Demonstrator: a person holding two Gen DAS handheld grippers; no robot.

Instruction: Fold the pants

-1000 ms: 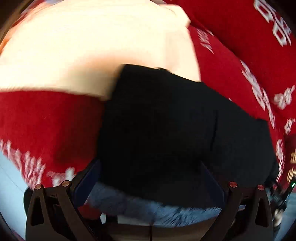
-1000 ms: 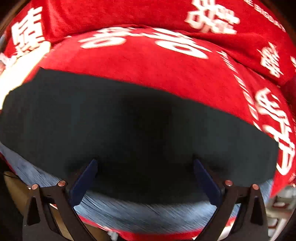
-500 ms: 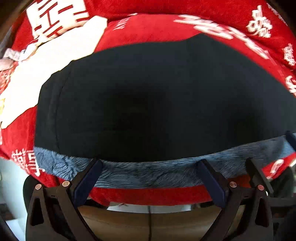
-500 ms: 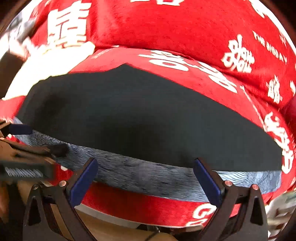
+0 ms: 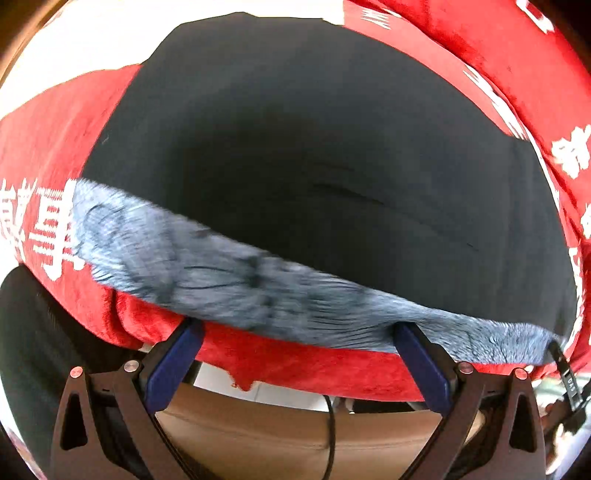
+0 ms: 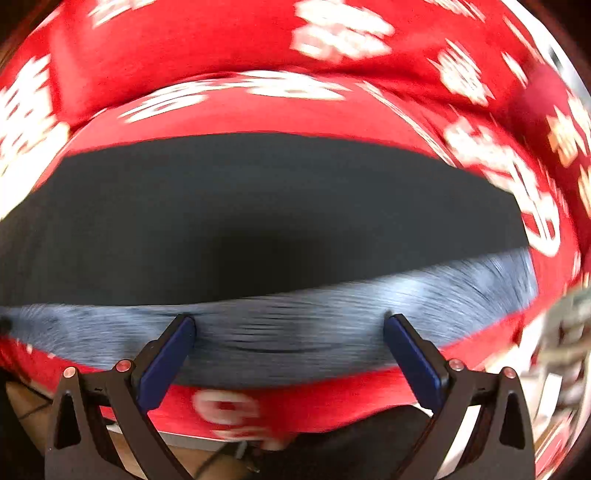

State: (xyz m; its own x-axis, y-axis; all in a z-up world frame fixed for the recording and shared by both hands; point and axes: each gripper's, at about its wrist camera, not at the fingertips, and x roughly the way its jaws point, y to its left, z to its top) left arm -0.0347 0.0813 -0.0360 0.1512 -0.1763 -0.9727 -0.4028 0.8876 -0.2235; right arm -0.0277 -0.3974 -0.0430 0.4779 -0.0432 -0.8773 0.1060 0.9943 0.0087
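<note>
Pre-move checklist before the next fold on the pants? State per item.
1. Left gripper open: ok, jaws wide apart.
2. Right gripper open: ok, jaws wide apart.
3. Pants lying flat on the red blanket: ok, only faint creases.
4. Grey fleece edge between the right fingers: ok.
5. Fleece edge gripped: not ok, nothing clamped.
6. Far edge of pants aligned: cannot tell, right view blurred.

The red cloth (image 5: 62,140) carries large white Chinese characters (image 5: 44,229) near its left edge in the left wrist view, too distorted to read surely. In the right wrist view its white print (image 6: 340,33) is blurred beyond reading.
</note>
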